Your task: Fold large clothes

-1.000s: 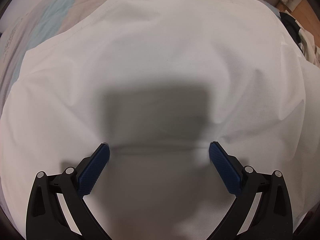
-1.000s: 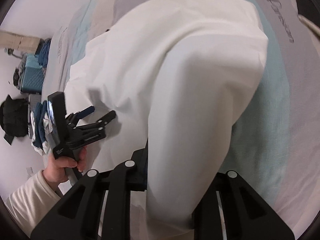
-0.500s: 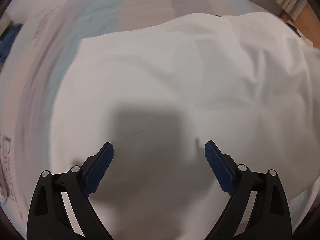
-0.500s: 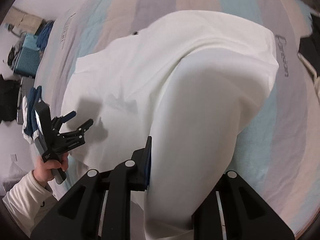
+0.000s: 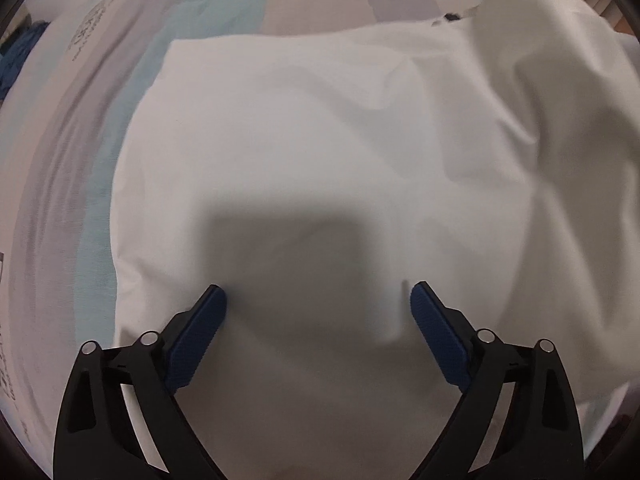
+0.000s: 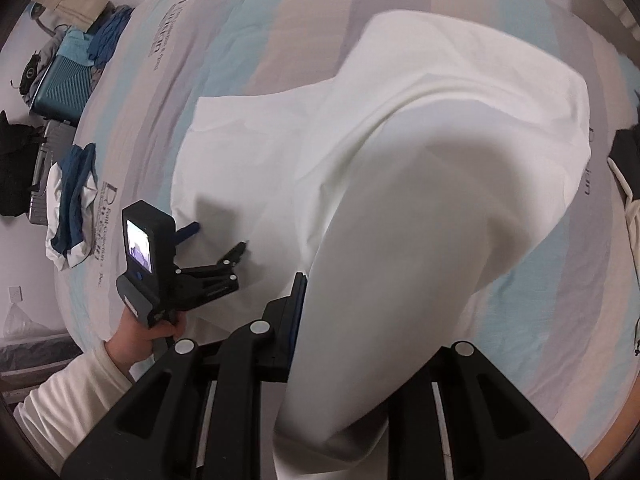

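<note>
A large white garment (image 5: pixel 320 140) lies spread on a striped bedsheet (image 5: pixel 100 140). My left gripper (image 5: pixel 318 292) hovers just over the garment near its left edge, open, with nothing between its blue pads (image 5: pixel 200 332). In the right wrist view the same left gripper (image 6: pixel 219 236) is held by a hand (image 6: pixel 140 336) above the flat cloth. My right gripper (image 6: pixel 360 300) points straight down and is shut on a raised fold of the white garment (image 6: pixel 400 160), which drapes over it and hides its right finger.
The striped sheet (image 6: pixel 260 40) shows all round the garment. At the bed's left edge lies a pile of blue and white clothes (image 6: pixel 72 208). Beyond it on the floor stand a teal suitcase (image 6: pixel 60 84) and a black bag (image 6: pixel 16 168).
My left gripper has slid across the garment toward its left edge, where the striped sheet now shows. My right gripper has risen with the fold still in it, so more of the bed is visible.
</note>
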Demonstrator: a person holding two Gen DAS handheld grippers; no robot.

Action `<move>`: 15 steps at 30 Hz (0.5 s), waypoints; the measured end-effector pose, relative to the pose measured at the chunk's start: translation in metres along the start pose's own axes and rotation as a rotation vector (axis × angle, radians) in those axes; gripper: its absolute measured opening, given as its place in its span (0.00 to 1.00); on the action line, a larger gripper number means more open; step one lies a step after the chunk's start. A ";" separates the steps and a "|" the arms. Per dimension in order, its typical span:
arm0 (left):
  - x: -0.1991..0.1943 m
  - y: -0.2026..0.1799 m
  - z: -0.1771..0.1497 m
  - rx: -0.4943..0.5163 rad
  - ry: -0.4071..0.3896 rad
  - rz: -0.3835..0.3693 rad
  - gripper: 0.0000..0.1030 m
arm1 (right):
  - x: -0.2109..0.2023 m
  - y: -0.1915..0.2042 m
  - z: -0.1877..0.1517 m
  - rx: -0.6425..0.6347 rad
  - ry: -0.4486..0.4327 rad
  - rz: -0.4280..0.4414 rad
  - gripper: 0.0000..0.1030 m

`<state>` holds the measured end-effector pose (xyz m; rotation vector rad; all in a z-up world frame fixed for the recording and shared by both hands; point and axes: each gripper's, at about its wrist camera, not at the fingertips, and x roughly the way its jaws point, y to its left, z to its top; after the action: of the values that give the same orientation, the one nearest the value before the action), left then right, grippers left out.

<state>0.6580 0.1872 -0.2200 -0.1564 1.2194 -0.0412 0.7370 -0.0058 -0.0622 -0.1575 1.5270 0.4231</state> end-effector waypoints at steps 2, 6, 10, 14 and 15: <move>-0.015 0.012 -0.006 -0.019 -0.015 -0.007 0.88 | -0.001 0.012 0.002 -0.001 0.006 0.005 0.18; -0.033 0.043 -0.022 -0.039 -0.013 -0.007 0.88 | 0.003 0.042 0.006 0.013 0.003 0.013 0.18; -0.041 0.052 -0.034 -0.035 -0.017 0.013 0.87 | 0.018 0.079 0.010 0.061 -0.003 0.028 0.19; -0.058 0.076 -0.048 -0.102 -0.024 -0.009 0.87 | 0.040 0.118 0.013 0.110 -0.016 0.066 0.19; -0.058 0.079 -0.047 -0.110 -0.022 -0.012 0.87 | 0.049 0.131 0.014 0.108 -0.013 0.073 0.19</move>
<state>0.5902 0.2671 -0.1928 -0.2600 1.1990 0.0169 0.7021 0.1276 -0.0883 -0.0153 1.5423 0.3976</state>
